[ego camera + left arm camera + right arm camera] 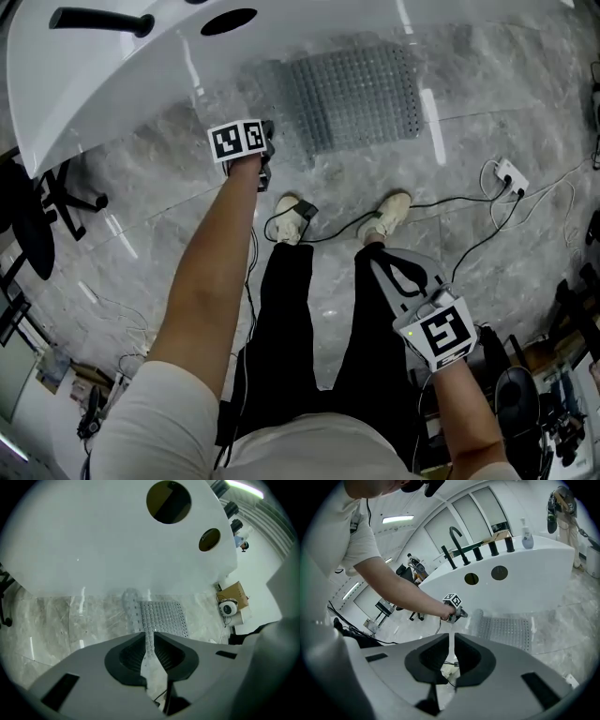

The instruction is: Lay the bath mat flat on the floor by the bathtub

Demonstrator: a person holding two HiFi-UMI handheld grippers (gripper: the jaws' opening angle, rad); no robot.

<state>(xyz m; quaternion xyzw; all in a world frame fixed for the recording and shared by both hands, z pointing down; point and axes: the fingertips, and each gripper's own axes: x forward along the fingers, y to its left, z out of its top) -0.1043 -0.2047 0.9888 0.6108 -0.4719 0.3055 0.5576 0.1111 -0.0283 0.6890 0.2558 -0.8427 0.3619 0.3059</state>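
The grey bath mat [361, 94] is seen on the floor [487, 94], just beside the white bathtub [112, 75] at the far side. Most of it is laid flat, but its left edge is lifted and curled. That edge is pinched in the left hand-held gripper [150, 637], with the jaws shut tight on it. The right hand-held gripper [452, 639] is held low by the person's legs, well apart from the mat, with its jaws nearly together and nothing between them. The mat is judged to be soft, bendy and light, so it may flop or fold. It is best held by an edge or corner and pulled out flat.
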